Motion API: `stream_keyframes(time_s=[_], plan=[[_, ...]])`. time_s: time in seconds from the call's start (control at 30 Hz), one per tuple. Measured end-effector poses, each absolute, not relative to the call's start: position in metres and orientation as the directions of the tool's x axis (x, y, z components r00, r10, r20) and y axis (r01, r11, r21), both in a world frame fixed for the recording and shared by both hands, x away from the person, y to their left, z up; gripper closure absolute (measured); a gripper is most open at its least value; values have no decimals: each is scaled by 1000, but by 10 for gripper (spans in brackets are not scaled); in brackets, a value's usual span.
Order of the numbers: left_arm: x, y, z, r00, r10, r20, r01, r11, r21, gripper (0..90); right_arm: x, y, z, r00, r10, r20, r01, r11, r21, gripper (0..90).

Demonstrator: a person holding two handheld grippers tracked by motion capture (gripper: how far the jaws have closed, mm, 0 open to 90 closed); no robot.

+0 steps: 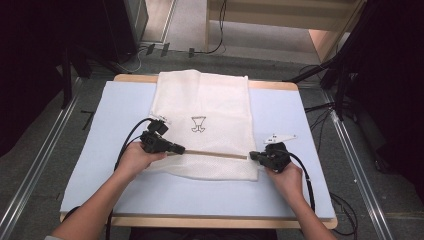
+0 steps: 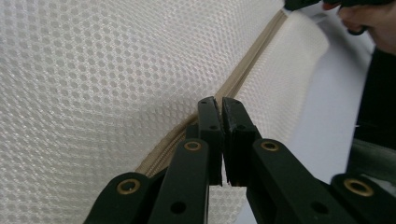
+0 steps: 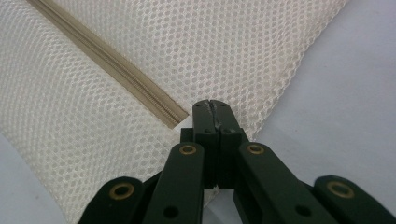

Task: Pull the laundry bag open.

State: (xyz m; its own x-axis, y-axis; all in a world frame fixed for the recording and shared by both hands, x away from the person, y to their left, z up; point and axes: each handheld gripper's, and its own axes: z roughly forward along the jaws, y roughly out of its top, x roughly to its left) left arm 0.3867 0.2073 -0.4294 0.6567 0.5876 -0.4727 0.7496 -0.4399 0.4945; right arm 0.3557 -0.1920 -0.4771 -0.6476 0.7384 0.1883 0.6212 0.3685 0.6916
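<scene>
A white mesh bag (image 1: pixel 210 100) lies flat on a pale blue mat (image 1: pixel 285 115), with a tan zipper (image 1: pixel 215 153) running across its near part. My left gripper (image 1: pixel 181 149) sits at the zipper's left end. In the left gripper view its jaws (image 2: pixel 220 105) are pressed nearly together over the zipper (image 2: pixel 243 74), hiding what they pinch. My right gripper (image 1: pixel 253 155) is at the zipper's right end. In the right gripper view it (image 3: pixel 212 106) is shut on the mesh (image 3: pixel 233 46) just past the zipper's end (image 3: pixel 175 119).
The mat covers a wooden table (image 1: pixel 200 221). Bare mat lies on both sides of the bag and in front of it. A small black emblem (image 1: pixel 198 124) marks the bag's middle. Cables (image 1: pixel 320 107) and dark stands (image 1: pixel 345 75) are on the floor around the table.
</scene>
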Motion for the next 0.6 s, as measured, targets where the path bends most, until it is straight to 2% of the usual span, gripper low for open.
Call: stream_keyframes(time_s=[0.23, 0.37, 0.6], plan=[[387, 216, -428, 649, 602, -466, 755, -432, 493, 890, 356, -192, -477, -646, 740, 186, 622, 369, 691, 900], [387, 234, -429, 619, 611, -494, 779, -397, 485, 890, 356, -192, -477, -649, 737, 188, 620, 369, 692, 900], [384, 241, -424, 629, 617, -473, 768, -396, 504, 889, 356, -192, -477, -647, 739, 189, 623, 369, 690, 900]])
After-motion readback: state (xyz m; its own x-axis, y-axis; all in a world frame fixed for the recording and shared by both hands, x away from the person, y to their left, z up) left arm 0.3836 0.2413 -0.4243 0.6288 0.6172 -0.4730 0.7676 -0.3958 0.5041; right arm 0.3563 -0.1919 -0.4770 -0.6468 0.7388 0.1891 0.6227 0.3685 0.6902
